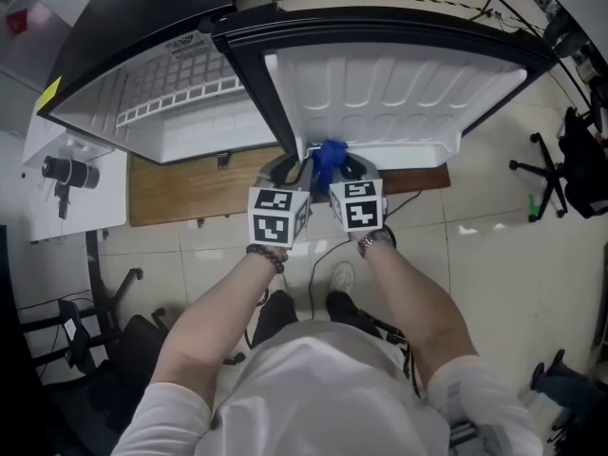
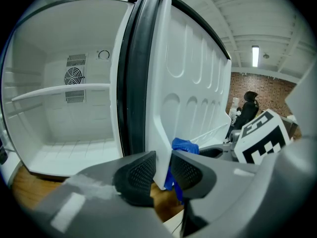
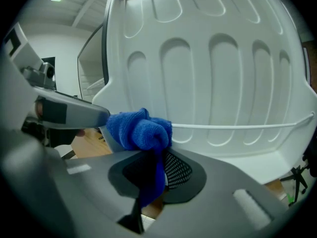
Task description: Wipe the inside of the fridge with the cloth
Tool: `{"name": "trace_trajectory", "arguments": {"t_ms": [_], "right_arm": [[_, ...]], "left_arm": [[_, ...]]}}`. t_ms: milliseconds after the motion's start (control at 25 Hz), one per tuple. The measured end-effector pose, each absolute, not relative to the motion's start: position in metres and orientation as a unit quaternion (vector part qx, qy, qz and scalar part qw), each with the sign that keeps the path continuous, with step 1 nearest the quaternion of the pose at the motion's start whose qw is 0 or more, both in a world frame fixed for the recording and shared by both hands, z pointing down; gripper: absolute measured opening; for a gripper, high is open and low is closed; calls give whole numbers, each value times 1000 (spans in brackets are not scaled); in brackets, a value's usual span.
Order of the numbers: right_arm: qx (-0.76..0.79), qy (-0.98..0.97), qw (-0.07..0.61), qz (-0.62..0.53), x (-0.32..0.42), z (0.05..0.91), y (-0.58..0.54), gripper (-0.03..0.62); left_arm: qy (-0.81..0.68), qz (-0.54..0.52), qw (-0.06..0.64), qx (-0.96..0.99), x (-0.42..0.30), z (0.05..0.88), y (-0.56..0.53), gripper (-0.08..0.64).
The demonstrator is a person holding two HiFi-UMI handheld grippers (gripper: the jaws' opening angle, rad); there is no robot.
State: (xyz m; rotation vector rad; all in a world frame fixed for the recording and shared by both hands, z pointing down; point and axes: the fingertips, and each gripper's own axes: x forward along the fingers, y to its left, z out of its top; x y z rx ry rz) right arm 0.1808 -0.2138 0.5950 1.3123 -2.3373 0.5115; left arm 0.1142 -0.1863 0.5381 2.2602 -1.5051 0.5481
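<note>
Cloth (image 3: pixel 141 130) pinched in right tool (image 3: pixel 157 170), beside open fridge door (image 3: pixel 213 83), left tool (image 2: pixel 162 172) clamped on fridge door edge

No readable text, seemingly; only square coded markers (image 1: pixel 277 215) on the cubes (image 1: pixel 356 205).

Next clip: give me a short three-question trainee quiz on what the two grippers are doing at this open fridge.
1. True or false: the right gripper is shut on the bunched blue microfibre cloth.
2. The left gripper grips: A) the edge of the white plastic fridge door; B) a bottle; C) nothing.
3. Fill in: the fridge door stands ____.
Key: 1 true; 2 A; 3 open.
</note>
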Motion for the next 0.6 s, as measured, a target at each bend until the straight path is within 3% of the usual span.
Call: {"name": "trace_trajectory", "arguments": {"t_ms": [600], "right_arm": [[531,-800,210,181,273,595,-223,54]], "left_arm": [[-546,193,177,796,113,538,-185,98]]}}
